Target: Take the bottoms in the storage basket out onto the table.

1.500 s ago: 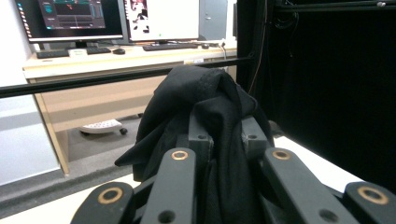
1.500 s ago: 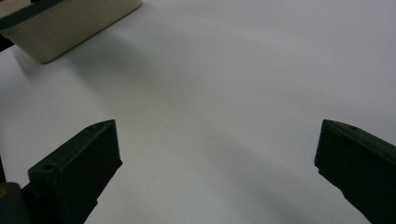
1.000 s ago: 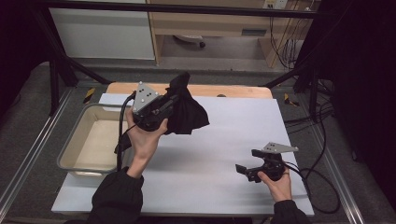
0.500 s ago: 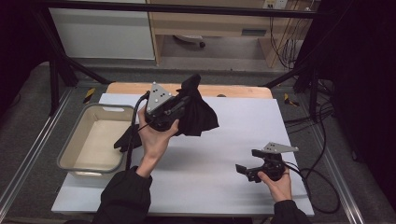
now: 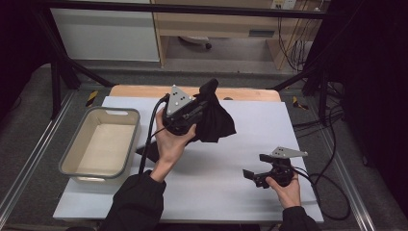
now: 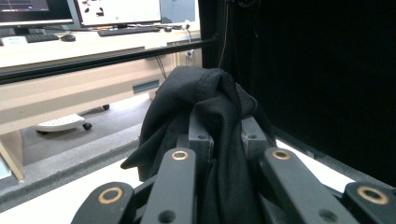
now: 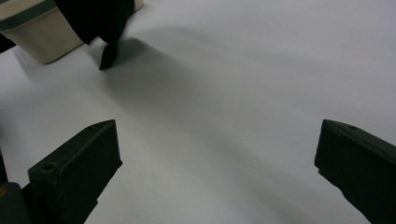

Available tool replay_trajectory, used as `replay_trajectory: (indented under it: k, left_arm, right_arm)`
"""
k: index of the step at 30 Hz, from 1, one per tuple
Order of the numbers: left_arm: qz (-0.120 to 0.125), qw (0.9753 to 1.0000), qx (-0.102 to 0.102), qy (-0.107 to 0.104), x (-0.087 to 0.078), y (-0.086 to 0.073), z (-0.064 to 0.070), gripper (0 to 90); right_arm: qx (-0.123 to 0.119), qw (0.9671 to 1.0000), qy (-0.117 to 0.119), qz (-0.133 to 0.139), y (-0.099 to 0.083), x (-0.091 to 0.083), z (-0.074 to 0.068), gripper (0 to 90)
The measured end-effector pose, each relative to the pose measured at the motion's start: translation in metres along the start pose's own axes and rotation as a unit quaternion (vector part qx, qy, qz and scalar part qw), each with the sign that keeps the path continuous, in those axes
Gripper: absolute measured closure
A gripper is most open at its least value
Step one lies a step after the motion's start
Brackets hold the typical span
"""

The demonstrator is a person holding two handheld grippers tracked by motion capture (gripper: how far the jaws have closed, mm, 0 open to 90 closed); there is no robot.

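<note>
**Bright table, dark surroundings**

Your white table (image 5: pixel 216 192) is evenly lit from above, with dark room edges. A soft shadow spreads under the cloth (image 5: pixel 214 122) in your left tongs (image 5: pixel 202 103). Your right tongs' (image 7: pixel 217 154) jaws look blurred up close, and the table beyond is soft.

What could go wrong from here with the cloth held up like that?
1. The left gripper pinches just a bunched fold of the black cloth; the rest hangs loose and might slip out.
2. A dangling tail near the bin could snag its rim or drag on the table.
3. The right gripper is open, low over the table, not supporting anything.
</note>
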State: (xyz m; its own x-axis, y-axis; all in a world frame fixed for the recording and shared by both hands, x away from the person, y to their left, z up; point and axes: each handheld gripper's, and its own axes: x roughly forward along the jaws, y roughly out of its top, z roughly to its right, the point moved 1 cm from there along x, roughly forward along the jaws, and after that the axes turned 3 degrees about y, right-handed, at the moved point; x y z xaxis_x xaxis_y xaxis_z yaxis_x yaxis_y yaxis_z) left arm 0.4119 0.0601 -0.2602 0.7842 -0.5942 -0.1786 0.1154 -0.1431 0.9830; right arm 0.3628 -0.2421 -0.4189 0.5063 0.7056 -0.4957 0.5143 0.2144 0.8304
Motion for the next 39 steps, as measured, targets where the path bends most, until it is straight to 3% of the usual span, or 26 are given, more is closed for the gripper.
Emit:
replay_trajectory:
  k: [7,11,23,39]
  left_arm:
    - [-0.001,0.9999,0.006,-0.008,0.005,0.0,0.007,79.3]
    - [-0.012,0.9999,0.004,-0.009,0.006,-0.006,0.003,79.2]
    - [-0.038,0.9992,-0.016,-0.004,0.009,-0.033,-0.012,78.8]
    - [-0.085,0.9961,-0.014,-0.013,0.014,-0.07,-0.017,78.4]
  right_arm:
    - [0.001,1.0,0.0,0.001,0.0,-0.001,0.0,0.7]
    - [0.001,1.0,0.0,0.001,0.0,-0.001,0.0,0.7]
    - [-0.001,1.0,0.0,0.0,0.0,0.0,0.0,0.7]
    - [-0.001,1.0,-0.002,-0.002,0.0,0.0,0.0,0.7]
